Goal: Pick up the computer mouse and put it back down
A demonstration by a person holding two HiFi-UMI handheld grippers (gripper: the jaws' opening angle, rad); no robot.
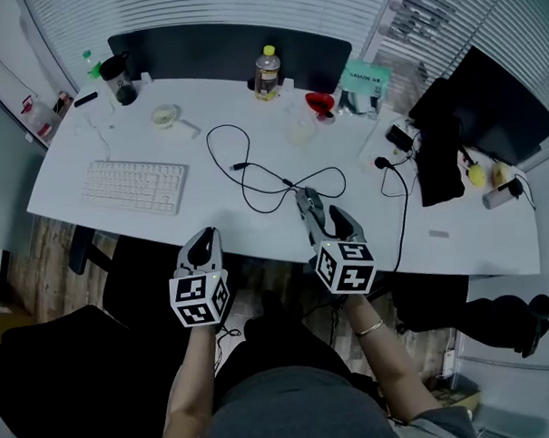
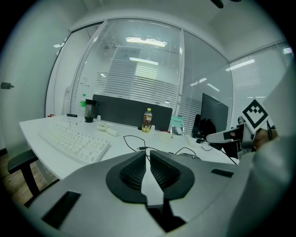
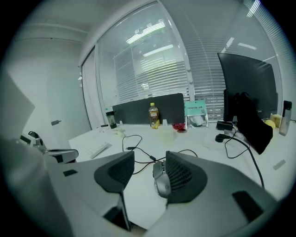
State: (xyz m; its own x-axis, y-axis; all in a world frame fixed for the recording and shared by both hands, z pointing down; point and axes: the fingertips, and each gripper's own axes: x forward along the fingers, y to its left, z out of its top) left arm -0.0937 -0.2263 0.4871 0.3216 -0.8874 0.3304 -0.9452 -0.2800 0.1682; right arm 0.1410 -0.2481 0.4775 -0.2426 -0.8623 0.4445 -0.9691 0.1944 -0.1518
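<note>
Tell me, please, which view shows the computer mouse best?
The right gripper view: the mouse lies close, inside the right claw. The head view shows it small; the left gripper view barely at all.

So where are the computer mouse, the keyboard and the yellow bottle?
computer mouse (image 3: 160, 179), right gripper view, on its grey back.
keyboard (image 1: 132, 186), head view, on the middle of its keys.
yellow bottle (image 1: 267, 75), head view, on its body.

Mouse (image 3: 161, 179) glossy grey plastic; desk (image 1: 233, 93) smooth matt white
</note>
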